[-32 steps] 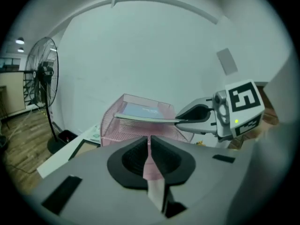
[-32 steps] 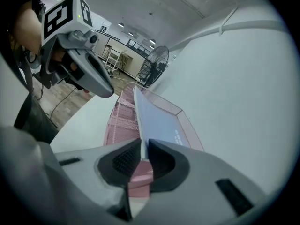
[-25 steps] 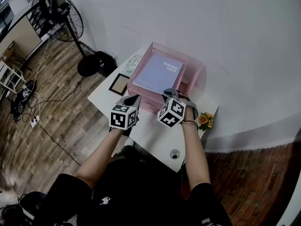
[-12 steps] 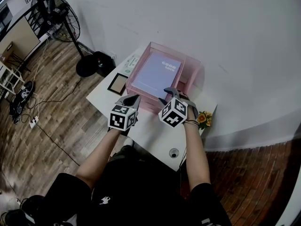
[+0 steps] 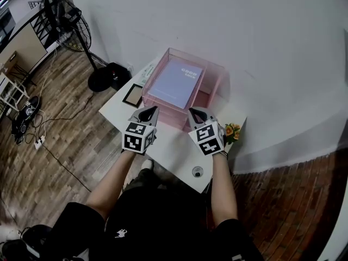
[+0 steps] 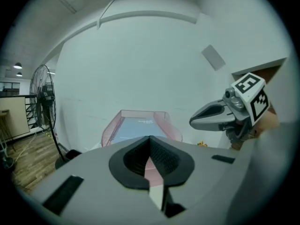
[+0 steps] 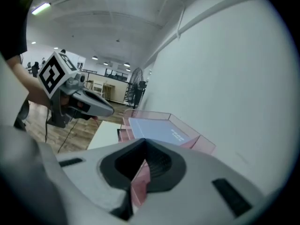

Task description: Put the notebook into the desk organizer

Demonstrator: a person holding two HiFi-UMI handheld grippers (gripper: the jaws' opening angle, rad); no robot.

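Note:
A pale purple notebook (image 5: pixel 175 83) lies flat inside the clear pink desk organizer (image 5: pixel 216 72) on the small white table (image 5: pixel 166 148). Both grippers hover over the table in front of the organizer and touch nothing. My left gripper (image 5: pixel 148 112) is shut and empty, near the organizer's front left corner. Level with it, near the front right corner, my right gripper (image 5: pixel 194 113) is shut and empty too. In the left gripper view the notebook (image 6: pixel 136 127) shows beyond the closed jaws, with the right gripper (image 6: pixel 208 119) to the side. In the right gripper view the notebook (image 7: pixel 157 130) rests in the organizer (image 7: pixel 202 143).
A dark picture frame (image 5: pixel 135 95) lies on the table left of the organizer. Small orange flowers (image 5: pixel 233 130) stand at the table's right edge. A round fitting (image 5: pixel 197 172) sits near the front edge. A standing fan (image 5: pixel 68 29) is on the floor to the left. A white wall runs behind.
Both grippers have drawn back from the organizer toward the person. The right gripper, earlier at the organizer's front edge by the notebook, is now clear of it. The notebook stays inside.

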